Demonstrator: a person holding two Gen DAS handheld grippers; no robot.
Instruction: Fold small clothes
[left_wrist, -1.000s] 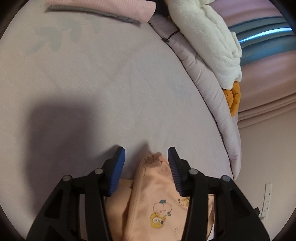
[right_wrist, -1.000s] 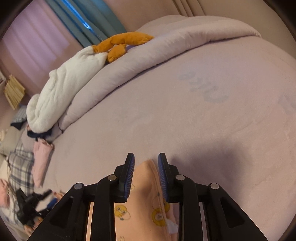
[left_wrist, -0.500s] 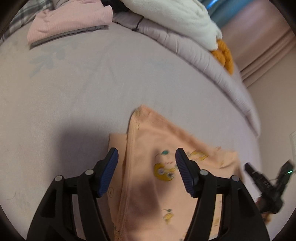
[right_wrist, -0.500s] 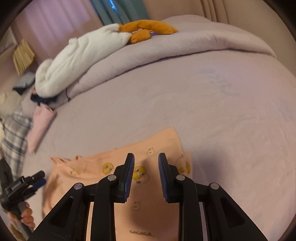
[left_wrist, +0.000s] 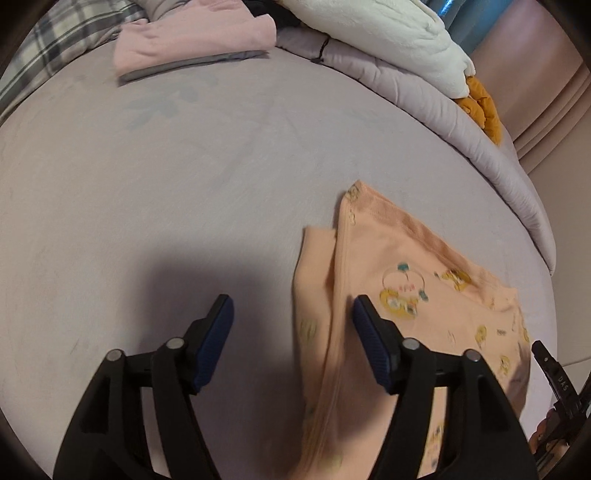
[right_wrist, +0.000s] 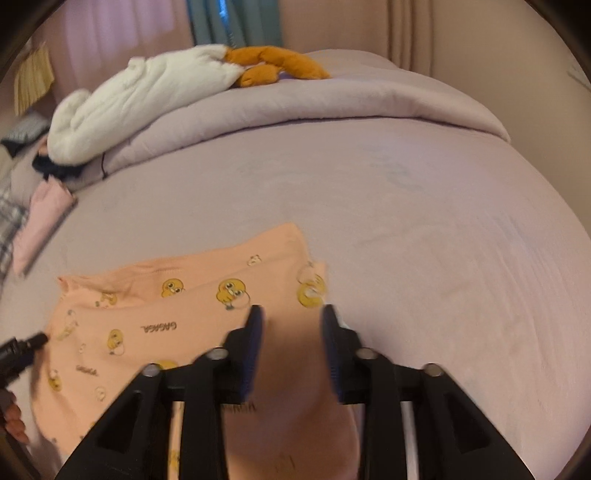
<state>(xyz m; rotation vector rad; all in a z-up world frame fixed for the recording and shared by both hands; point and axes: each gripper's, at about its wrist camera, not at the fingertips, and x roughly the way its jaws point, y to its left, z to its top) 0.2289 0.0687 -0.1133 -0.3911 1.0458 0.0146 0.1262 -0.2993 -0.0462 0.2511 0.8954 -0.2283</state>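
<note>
Tools left (left_wrist: 290, 319) and right (right_wrist: 291, 325) gape, released, above peach garment (right_wrist: 184, 306) edges.

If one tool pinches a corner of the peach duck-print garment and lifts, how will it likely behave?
The peach garment will probably hang limp: it is thin cloth lying flat on the bed with soft folded layers. It looks light for its size. The offset layers at its edge suggest the fold could slip open, so pinching both layers seems safer.
</note>
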